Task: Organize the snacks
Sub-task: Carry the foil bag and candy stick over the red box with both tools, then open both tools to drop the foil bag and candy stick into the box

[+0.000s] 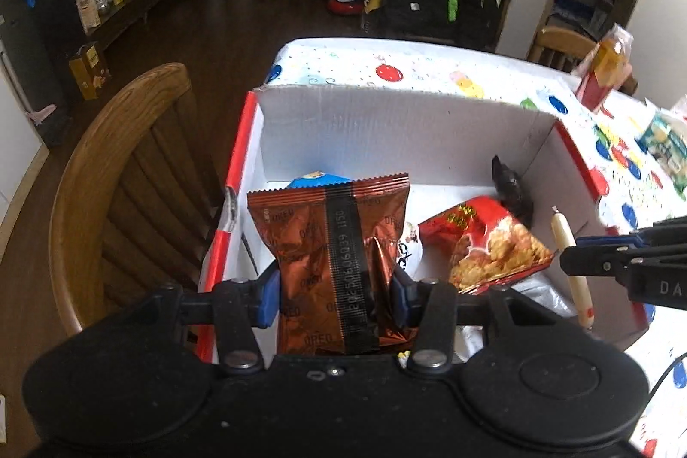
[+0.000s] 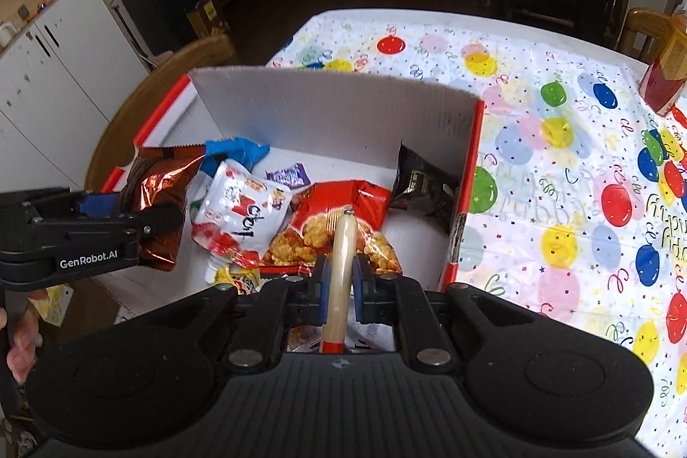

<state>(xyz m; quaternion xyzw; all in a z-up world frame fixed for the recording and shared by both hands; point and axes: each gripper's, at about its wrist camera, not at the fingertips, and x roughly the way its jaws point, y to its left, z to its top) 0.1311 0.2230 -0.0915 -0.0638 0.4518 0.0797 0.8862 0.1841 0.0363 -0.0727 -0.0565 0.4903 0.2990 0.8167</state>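
Snacks are being loaded into the open cardboard box (image 2: 335, 106) on the balloon-print tablecloth (image 2: 558, 157); we judge the step in hand to be delivery, with both items above the box interior. Nearest, our left gripper (image 1: 335, 286) has its jaws closed on the lower part of a brown Oreo packet (image 1: 330, 235), held upright over the near-left of the box. Our right gripper (image 2: 341, 286) is clamped on a sausage stick (image 2: 341, 265), which points forward over the near-right part. Below lie a red cracker bag (image 2: 335, 226), a white pouch (image 2: 240, 209), a blue packet (image 2: 236, 151), a small purple packet (image 2: 287, 174) and, against the right wall, a black packet (image 2: 423, 179). The next move calls for lowering each item onto free floor, then opening the jaws. Farther right, a yellow-and-red packet (image 2: 667, 67) stands on the cloth.
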